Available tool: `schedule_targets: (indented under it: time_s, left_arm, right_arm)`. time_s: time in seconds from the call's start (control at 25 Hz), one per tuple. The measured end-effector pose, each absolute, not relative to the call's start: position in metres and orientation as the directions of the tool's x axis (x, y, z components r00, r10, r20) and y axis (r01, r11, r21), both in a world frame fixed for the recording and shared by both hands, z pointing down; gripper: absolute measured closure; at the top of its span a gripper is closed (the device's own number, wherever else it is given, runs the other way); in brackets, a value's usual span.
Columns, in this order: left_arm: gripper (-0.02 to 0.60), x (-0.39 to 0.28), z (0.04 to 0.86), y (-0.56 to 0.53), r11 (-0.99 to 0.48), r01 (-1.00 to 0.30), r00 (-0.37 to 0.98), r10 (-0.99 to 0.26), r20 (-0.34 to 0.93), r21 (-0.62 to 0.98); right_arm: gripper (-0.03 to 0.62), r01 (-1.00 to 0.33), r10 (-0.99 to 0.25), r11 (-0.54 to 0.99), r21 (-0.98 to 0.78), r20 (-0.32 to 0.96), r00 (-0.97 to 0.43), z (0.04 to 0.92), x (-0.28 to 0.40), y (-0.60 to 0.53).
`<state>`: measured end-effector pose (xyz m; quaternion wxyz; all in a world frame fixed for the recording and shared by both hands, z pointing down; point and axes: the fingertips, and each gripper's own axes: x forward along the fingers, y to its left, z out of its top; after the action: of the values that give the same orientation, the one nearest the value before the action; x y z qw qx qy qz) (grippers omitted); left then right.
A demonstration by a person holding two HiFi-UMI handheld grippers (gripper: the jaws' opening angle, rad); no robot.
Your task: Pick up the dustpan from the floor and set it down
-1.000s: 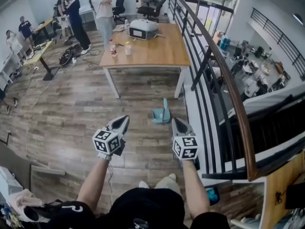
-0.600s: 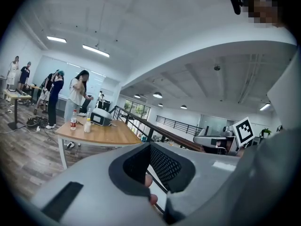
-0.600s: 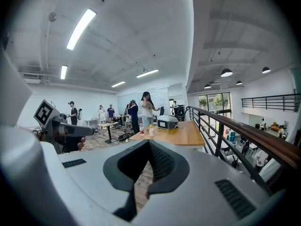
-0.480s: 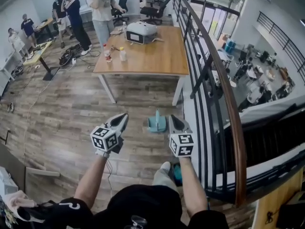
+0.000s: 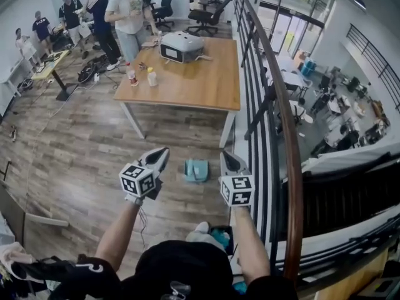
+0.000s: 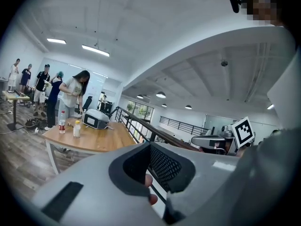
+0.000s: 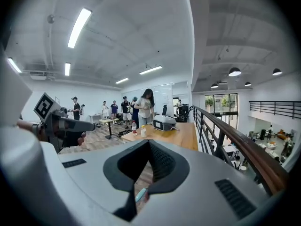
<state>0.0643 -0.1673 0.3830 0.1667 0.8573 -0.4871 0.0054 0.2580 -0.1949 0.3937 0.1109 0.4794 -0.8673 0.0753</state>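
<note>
Dustpan point(image 5: 196, 170) on floor point(image 5: 94, 155), untouched, just beyond and between left gripper point(image 5: 161, 155) and right gripper point(image 5: 227, 159). My jaws closed both sides, empty. Pickup, set-down left.

**Count of Items in View**

Two grippers are showing, the left gripper point(image 5: 157, 158) and the right gripper point(image 5: 229, 162); one dustpan point(image 5: 196, 170) is being recorded; one wooden table point(image 5: 187, 86) is carrying two bottles point(image 5: 132, 77) and one grey box-shaped device point(image 5: 180, 46); five people point(image 5: 128, 8) are standing at the far end; two office chairs point(image 5: 209, 8) are sitting beyond the table.
</note>
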Motion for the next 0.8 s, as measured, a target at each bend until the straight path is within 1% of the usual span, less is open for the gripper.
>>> schedule_targets:
  time_s: [0.32, 0.8]
  left_arm:
    - [0.584, 0.083, 0.386, -0.195, -0.456, -0.848, 0.510, -0.841, 0.183, 0.269]
    - [0.584, 0.055, 0.389, -0.220, -0.485, -0.830, 0.541, -0.819, 0.189, 0.276]
  right_arm:
    - [0.601, -0.836, -0.797, 0.546, -0.049, 0.277, -0.537, 0.404, 0.272, -0.225]
    - [0.600, -0.856, -0.814, 0.514, -0.047, 0.289, -0.504, 0.403, 0.244, -0.239]
